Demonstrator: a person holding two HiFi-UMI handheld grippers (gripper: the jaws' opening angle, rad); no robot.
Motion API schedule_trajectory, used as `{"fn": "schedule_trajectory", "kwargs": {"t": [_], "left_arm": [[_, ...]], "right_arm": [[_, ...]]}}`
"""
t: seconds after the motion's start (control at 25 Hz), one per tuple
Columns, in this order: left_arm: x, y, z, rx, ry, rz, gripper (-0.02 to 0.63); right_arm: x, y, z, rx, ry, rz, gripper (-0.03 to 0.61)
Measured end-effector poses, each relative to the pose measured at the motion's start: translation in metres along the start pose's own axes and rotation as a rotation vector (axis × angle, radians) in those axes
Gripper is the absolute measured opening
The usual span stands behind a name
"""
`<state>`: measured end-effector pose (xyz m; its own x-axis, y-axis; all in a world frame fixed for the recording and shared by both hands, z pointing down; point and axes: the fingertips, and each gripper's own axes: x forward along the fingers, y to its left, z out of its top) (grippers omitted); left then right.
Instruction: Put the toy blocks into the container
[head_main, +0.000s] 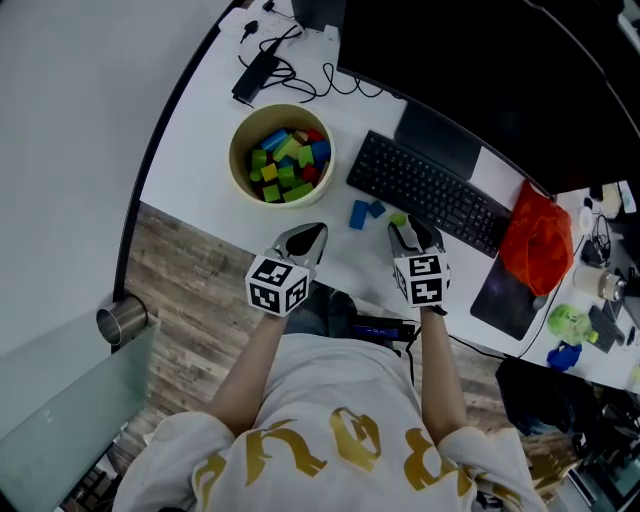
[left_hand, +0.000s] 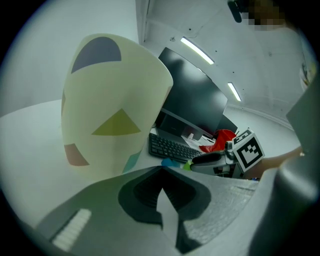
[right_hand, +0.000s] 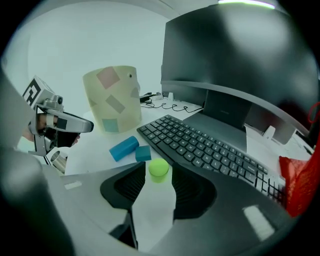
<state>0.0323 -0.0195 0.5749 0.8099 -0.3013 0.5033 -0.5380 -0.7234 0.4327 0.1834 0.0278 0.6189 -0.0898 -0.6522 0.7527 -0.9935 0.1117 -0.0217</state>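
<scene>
Green block mostly hidden behind right gripper; monitor cut by top edge.

The table is bare left of the container and in front of it, and a clear strip runs between the container and the two blue blocks. The container's mouth is open from above, with blocks piled inside. The keyboard shuts off the far right side. The green block stands just beside its near edge, leaving little room there for the fingers. The blue blocks lie side by side, close on the green block's left. The left gripper hangs near the container's front, partly barring the way there. Cables and the monitor crowd the back.
</scene>
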Motion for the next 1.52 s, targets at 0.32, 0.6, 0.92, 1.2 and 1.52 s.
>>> {"fn": "schedule_trajectory", "kwargs": {"t": [0.32,0.6,0.92,1.2,1.52], "left_arm": [[0.002,0.006,0.0,-0.017,0.007,-0.013,0.007],[0.002,0.012,0.0,-0.028,0.01,-0.007,0.006],[-0.001,0.012,0.003,-0.026,0.001,-0.011,0.006],[-0.002,0.005,0.01,-0.026,-0.016,-0.01,0.006],[-0.012,-0.006,0.026,-0.001,-0.055,-0.003,0.006]], "right_arm": [[0.008,0.004,0.001,-0.012,0.018,0.011,0.178],[0.008,0.004,0.0,-0.03,0.032,0.009,0.144],[0.0,0.004,0.001,-0.038,0.018,-0.002,0.147],[-0.011,0.008,0.008,-0.021,-0.037,0.02,0.15],[-0.032,0.011,0.031,-0.005,-0.112,0.025,0.15]]}}
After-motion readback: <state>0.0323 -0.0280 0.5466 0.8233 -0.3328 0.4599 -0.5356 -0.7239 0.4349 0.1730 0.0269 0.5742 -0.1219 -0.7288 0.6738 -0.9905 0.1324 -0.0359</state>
